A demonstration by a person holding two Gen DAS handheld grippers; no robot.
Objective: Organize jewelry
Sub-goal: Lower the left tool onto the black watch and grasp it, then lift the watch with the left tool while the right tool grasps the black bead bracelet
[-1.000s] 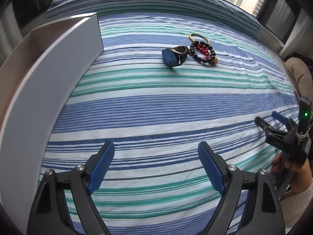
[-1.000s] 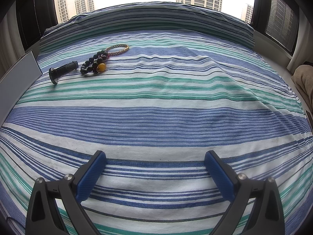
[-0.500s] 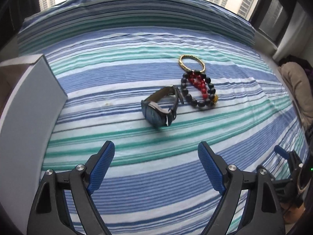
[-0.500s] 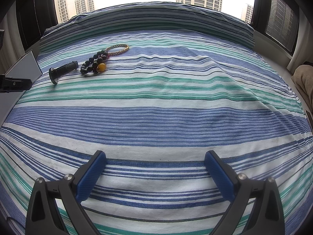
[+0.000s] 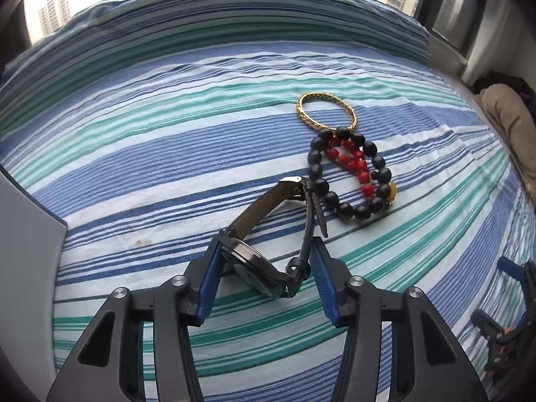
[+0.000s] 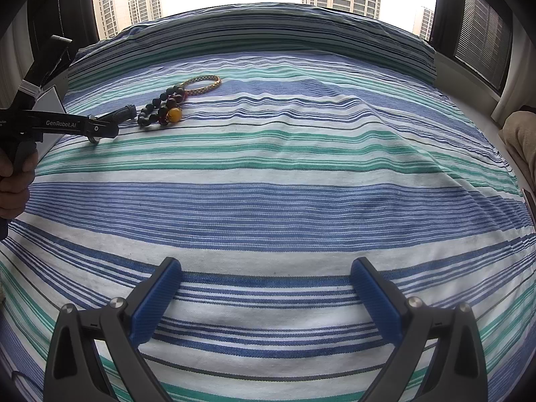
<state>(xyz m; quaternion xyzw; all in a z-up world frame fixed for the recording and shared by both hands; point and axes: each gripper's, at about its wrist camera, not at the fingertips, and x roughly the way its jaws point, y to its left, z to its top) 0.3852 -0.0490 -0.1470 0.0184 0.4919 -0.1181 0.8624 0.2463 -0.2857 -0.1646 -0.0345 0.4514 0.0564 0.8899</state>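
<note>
Jaws of our left gripper (image 5: 266, 268) are pressing in on the watch (image 5: 258, 269): the left pad is touching the case edge and the right pad is touching the strap by its loop, so we are clamping it. The watch is standing on edge on the striped bed (image 5: 167, 174), its strap arching away toward the buckle, which is lying just beside the black bead bracelet (image 5: 321, 186). A red bead bracelet (image 5: 351, 164) is lying inside the black ring, and an amber bead is sitting at that ring's right side. A gold bangle (image 5: 326, 114) is lying flat beyond them, touching the black beads at its near edge. A grey box wall (image 5: 30, 234) is showing at the left edge.

Our right gripper (image 6: 266, 298) is hovering over bare bedding, its jaws standing wide apart with nothing between them. From its camera we are seeing the left gripper reaching in from the left, its tip at the watch, with the beads and bangle just past it.
</note>
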